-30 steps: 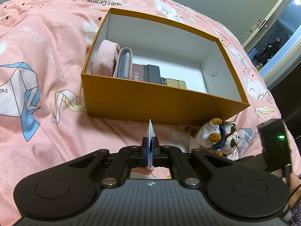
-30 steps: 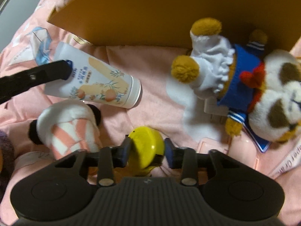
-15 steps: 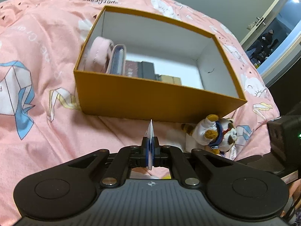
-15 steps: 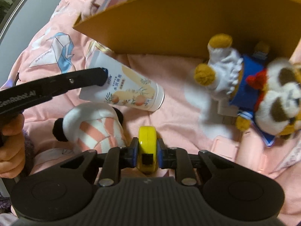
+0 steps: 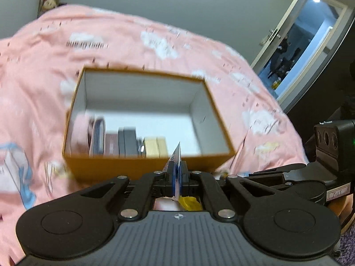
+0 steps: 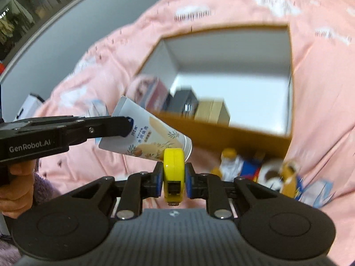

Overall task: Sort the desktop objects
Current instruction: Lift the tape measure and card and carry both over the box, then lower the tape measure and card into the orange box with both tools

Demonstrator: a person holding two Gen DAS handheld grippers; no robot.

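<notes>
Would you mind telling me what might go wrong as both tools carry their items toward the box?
The left tool pinches the white tube only by its flat tail, so it may swing or slip. The tube hangs close to the yellow tape measure in the right tool; they could collide. The orange box already holds items on one side.

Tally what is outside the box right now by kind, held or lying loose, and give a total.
Tubes: 1, the tube clamped at its flat end in the left tool
Tape measures: 1, yellow tape measure in the right tool
Plush toys: 1, plush toy on the bedspread
Total: 3
</notes>
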